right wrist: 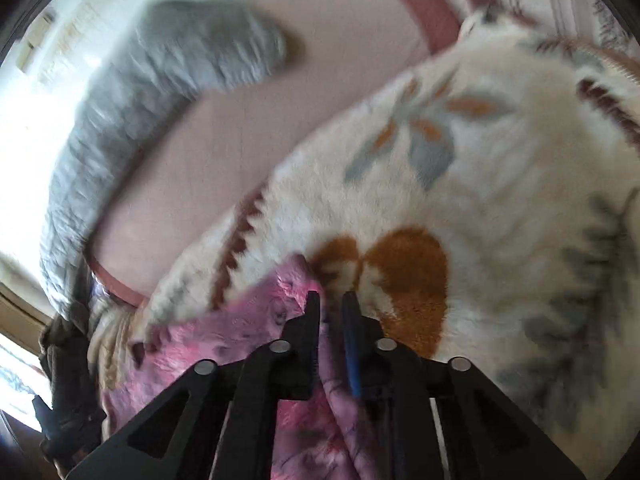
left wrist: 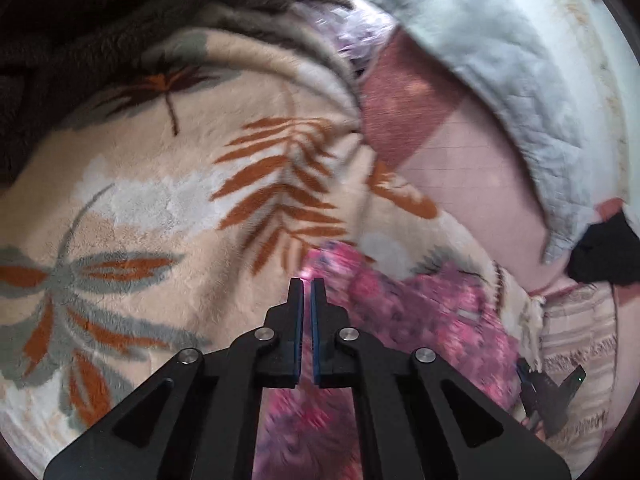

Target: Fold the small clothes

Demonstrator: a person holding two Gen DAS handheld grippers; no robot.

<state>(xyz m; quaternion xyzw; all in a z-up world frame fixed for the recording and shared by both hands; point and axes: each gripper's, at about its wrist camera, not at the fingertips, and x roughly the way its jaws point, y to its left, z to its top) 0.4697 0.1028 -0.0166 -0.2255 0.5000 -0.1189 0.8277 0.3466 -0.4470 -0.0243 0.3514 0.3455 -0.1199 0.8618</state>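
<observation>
Left claw (left wrist: 306, 280): black, with blue pads, pinched together on a thin edge of the pink cloth; only a slit between the tips.
Right claw (right wrist: 331, 295): black, one blue pad showing, closed on a fold of the same pink cloth, which bunches up between the tips.
Pink cloth (left wrist: 420, 312): small, soft, pink and purple with a flower print; held by both claws, spread low over the fluffy blanket near the blanket's zigzag edge.
Pink cloth, right view (right wrist: 224, 344): hanging down under the claw, blurry.
Fluffy blanket (left wrist: 180, 184): cream, with orange leaves and grey flowers; lying on the bed under the cloth.
Bed sheet (left wrist: 472, 168): pale pink with a dark pink band; bare beside the blanket's edge.
Grey-blue quilt (left wrist: 500, 80): crumpled along the far edge of the bed, beyond the sheet.
Dark brown fuzzy blanket (left wrist: 80, 40): piled at the far corner, touching the cream blanket.
Black thing (left wrist: 604, 252): lying by the end of the quilt; too blurry to tell more.
</observation>
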